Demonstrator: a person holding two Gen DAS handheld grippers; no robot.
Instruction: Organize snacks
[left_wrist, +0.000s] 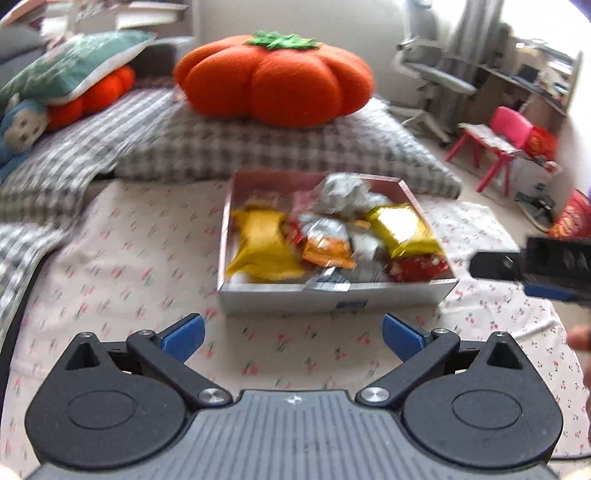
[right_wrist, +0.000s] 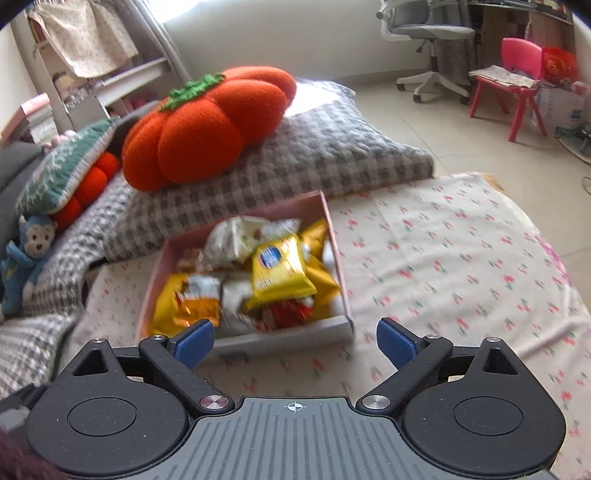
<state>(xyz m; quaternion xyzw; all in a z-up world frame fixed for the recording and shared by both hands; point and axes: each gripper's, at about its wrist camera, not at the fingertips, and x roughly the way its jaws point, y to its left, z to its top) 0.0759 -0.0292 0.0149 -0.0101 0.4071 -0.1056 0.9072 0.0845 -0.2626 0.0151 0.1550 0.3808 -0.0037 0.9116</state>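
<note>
Left gripper (left_wrist: 291, 338) and right gripper (right_wrist: 294, 341): both spread wide, nothing held. Snacks (right_wrist: 279, 269) are seen piled in box (left_wrist: 332, 293); sorting appears complete, unless tidying is wanted.

One box (left_wrist: 332, 295) — two pumpkin cushions (left_wrist: 275, 79), one chair (left_wrist: 511, 127).

Ahead of the blue-padded left gripper (left_wrist: 292, 336) sits a box (left_wrist: 332, 295), pink inside and white outside, holding yellow (left_wrist: 264, 243), orange (left_wrist: 325, 251), silver (left_wrist: 343, 194) and red (left_wrist: 415, 267) packets. It rests on a cream sheet (left_wrist: 129, 266) dotted with small red cherries. Beyond lie a grey-and-white checked pillow (left_wrist: 258, 147), a bright orange pumpkin cushion (left_wrist: 275, 79) with a green top, and, off right, a pink chair (left_wrist: 511, 127).
</note>
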